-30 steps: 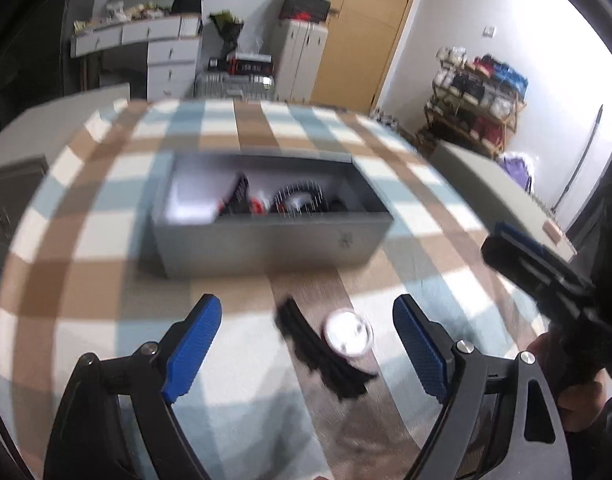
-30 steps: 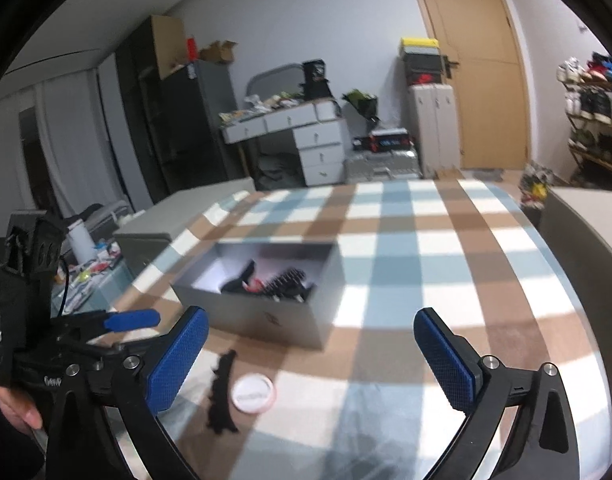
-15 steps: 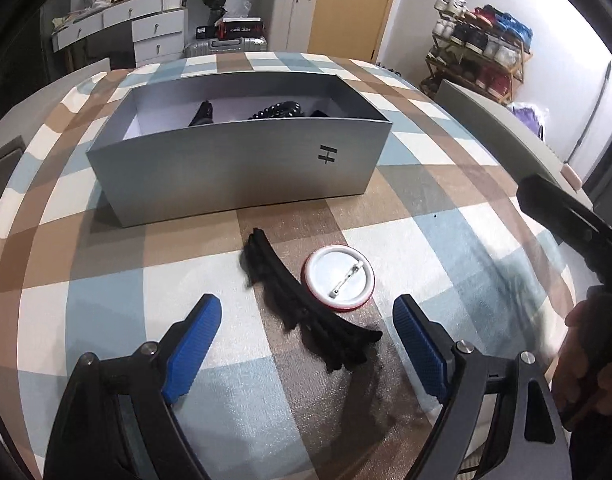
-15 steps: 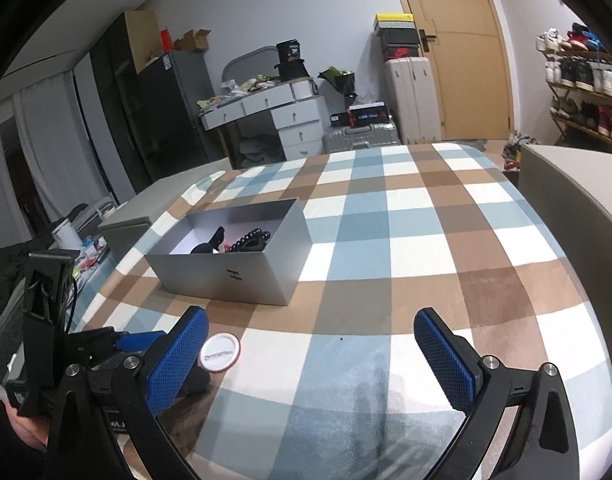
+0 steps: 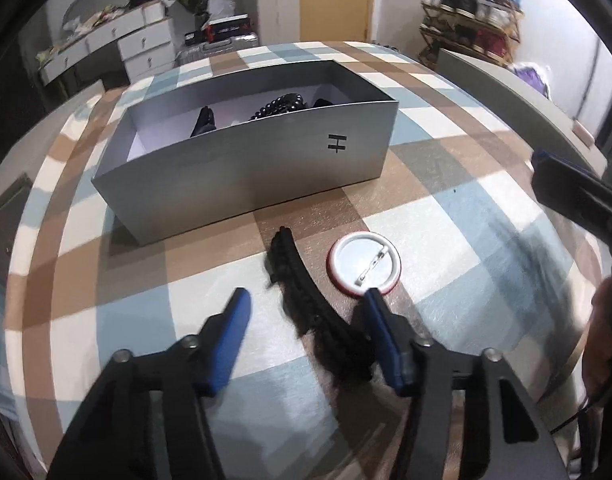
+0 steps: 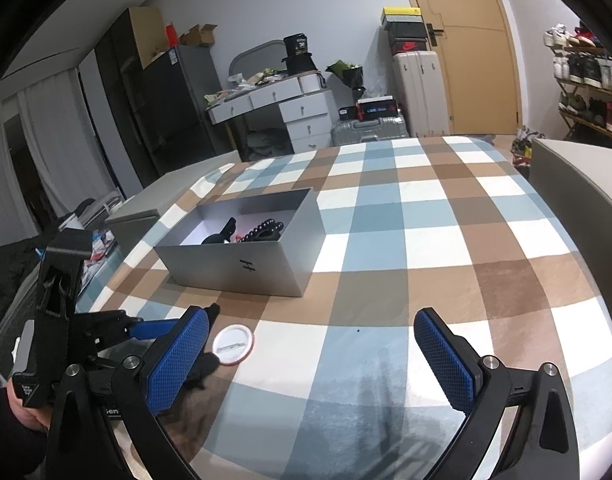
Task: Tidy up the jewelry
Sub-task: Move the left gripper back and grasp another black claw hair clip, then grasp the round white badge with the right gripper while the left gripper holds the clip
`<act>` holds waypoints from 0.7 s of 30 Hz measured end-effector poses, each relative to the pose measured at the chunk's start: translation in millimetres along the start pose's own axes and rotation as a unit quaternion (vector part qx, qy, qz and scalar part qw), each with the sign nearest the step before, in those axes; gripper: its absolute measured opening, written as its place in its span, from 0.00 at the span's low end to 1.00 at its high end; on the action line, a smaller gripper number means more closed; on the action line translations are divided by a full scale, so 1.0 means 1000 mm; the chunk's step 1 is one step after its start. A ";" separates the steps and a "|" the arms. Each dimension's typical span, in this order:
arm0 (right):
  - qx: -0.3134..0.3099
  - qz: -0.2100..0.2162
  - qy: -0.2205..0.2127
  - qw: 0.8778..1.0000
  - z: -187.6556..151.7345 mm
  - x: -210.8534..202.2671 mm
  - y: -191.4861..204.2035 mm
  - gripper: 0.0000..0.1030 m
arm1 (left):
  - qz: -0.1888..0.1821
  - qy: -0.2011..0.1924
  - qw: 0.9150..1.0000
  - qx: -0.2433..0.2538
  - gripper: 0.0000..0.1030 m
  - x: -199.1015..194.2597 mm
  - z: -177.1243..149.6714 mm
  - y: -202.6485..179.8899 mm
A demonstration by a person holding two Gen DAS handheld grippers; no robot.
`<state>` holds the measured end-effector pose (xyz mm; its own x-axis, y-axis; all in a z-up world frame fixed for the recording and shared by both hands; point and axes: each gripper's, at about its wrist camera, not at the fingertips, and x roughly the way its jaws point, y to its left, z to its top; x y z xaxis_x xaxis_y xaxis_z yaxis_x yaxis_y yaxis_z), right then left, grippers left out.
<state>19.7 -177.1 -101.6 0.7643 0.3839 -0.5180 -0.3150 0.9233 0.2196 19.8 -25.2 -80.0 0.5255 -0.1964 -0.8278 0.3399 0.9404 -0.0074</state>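
Note:
A black curved hair piece (image 5: 306, 296) lies on the checked tablecloth in front of a grey open box (image 5: 242, 168). My left gripper (image 5: 306, 312) is open and low over it, with one blue finger on each side of its near end; the jaws are narrower than before. A round white pin badge with a red rim (image 5: 364, 262) lies back up, just right of the hair piece. The box (image 6: 246, 264) holds black beads (image 5: 280, 104) and a black clip (image 5: 204, 122). My right gripper (image 6: 310, 344) is open and empty above the table, right of the badge (image 6: 233, 341).
The right gripper's black body (image 5: 578, 200) shows at the right edge of the left wrist view. The left gripper (image 6: 106, 332) shows at the left of the right wrist view. A grey bench (image 6: 578, 188) flanks the table's right side. Drawers, suitcases and shoe racks stand behind.
My left gripper has dropped lower and forward over the black hair piece and its jaws have narrowed around it. The right gripper has barely moved.

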 end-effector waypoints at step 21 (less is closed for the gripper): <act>-0.042 0.018 0.080 0.996 -0.012 0.042 0.045 0.99 | -0.003 -0.014 1.000 -0.018 0.13 -0.018 -0.015 0.033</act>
<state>31.1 -119.1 -123.5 0.6551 0.4063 -0.6370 -0.3919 0.9035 0.1734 10.2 13.3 -74.0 0.5458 -0.2087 -0.8115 0.3140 0.9489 -0.0328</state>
